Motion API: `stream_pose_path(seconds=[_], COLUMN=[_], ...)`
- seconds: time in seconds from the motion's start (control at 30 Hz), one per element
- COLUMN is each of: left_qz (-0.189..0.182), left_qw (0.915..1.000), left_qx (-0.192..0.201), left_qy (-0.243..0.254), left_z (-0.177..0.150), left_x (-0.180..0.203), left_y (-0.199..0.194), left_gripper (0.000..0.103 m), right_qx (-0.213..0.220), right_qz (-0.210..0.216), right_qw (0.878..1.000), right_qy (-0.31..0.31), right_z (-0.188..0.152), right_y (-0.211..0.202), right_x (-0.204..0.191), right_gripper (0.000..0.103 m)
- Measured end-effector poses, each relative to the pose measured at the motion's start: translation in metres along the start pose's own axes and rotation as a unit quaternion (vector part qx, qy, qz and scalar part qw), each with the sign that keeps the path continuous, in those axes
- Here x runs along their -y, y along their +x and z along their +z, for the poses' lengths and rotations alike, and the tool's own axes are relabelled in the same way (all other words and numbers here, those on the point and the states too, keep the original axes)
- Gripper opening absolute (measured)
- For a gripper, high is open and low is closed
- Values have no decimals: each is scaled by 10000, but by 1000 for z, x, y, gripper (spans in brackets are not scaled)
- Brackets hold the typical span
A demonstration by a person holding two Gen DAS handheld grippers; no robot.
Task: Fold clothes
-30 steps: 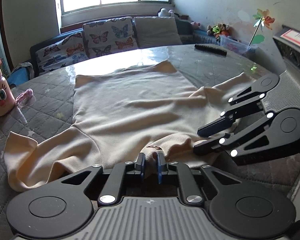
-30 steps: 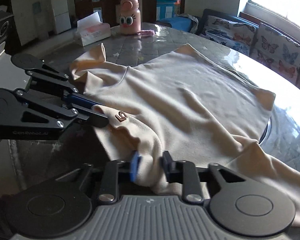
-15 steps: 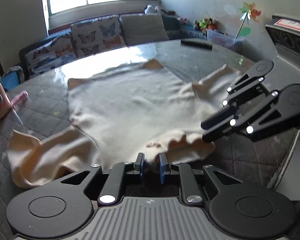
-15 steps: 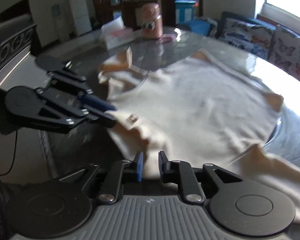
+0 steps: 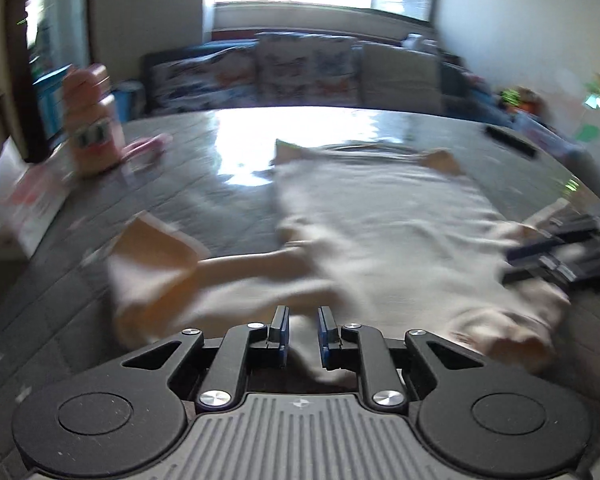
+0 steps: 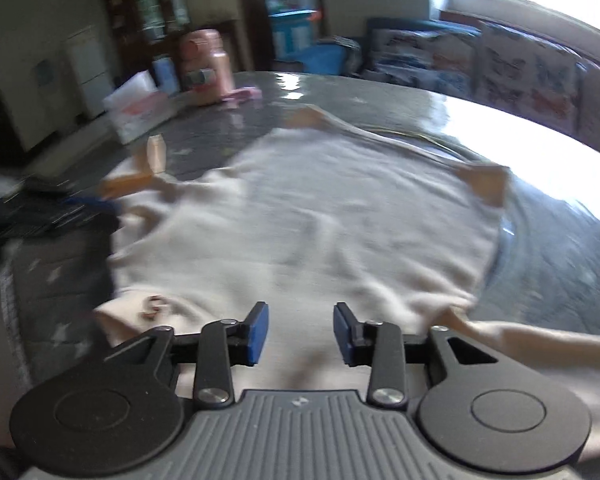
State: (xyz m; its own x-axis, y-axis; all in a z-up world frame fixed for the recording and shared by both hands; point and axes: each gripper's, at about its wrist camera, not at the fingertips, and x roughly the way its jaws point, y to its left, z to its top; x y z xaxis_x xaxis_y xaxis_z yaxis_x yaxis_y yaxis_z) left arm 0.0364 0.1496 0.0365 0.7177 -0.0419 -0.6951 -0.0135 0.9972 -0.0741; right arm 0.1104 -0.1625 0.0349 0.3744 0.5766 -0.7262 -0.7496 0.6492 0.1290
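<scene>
A cream sweater [image 5: 388,232] is spread across the middle of both frames on a grey quilted table [image 5: 52,320], with 1 sleeve [image 5: 160,264] trailing toward the lower left of the left wrist view and another [image 6: 540,340] running off the lower right of the right wrist view. Both views are heavily blurred, so fine detail cannot be read.

At the bottom centre of the left wrist view, the left gripper [image 5: 302,332] is seen with its blue pads drawn narrow, and a ridge of the sweater's near edge is pinched between them. At the bottom centre of the right wrist view, the right gripper [image 6: 302,334] is seen with its pads set wide apart; cloth lies beneath and between them, but nothing is clamped. Near the lower left of that view a small dark mark [image 6: 154,306] on the garment is visible.

A pink bottle [image 5: 94,120] and a tissue box [image 6: 140,114] are seen in the upper left of the frames, well apart from the sweater.

The step in hand is judged to be an early one: the garment is being straightened and gripped along its near edge, and no fold has been laid yet. For the next move, a firm pinch by the right gripper on the near edge would likely be needed, so that the edge can be lifted evenly by both tools and carried over the body without the loose sleeves being dragged.
</scene>
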Motion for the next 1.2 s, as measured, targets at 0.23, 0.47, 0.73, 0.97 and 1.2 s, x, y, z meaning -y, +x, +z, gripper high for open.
stream_pose_path(seconds=[0.23, 0.47, 0.73, 0.97, 1.2], left_qz=[690, 1661, 2274, 2072, 2303], left_qw=[9969, 9834, 9692, 9758, 9729], left_qx=[117, 375, 332, 267, 190], left_qy=[-364, -632, -891, -644, -116], left_z=[5, 7, 6, 12, 34], left_x=[-45, -87, -126, -119, -114], left_y=[15, 17, 19, 30, 58], left_gripper=[18, 19, 20, 26, 26], right_qx=[-143, -190, -241, -278, -294], right_qz=[311, 284, 264, 264, 249], right_qw=[9979, 9976, 9974, 9972, 9972], right_qy=[-542, -597, -634, -638, -646], right_z=[0, -1, 0, 1, 2], right_y=[19, 22, 23, 24, 24], right_x=[-38, -41, -43, -43, -45], right_gripper=[48, 49, 51, 52, 53])
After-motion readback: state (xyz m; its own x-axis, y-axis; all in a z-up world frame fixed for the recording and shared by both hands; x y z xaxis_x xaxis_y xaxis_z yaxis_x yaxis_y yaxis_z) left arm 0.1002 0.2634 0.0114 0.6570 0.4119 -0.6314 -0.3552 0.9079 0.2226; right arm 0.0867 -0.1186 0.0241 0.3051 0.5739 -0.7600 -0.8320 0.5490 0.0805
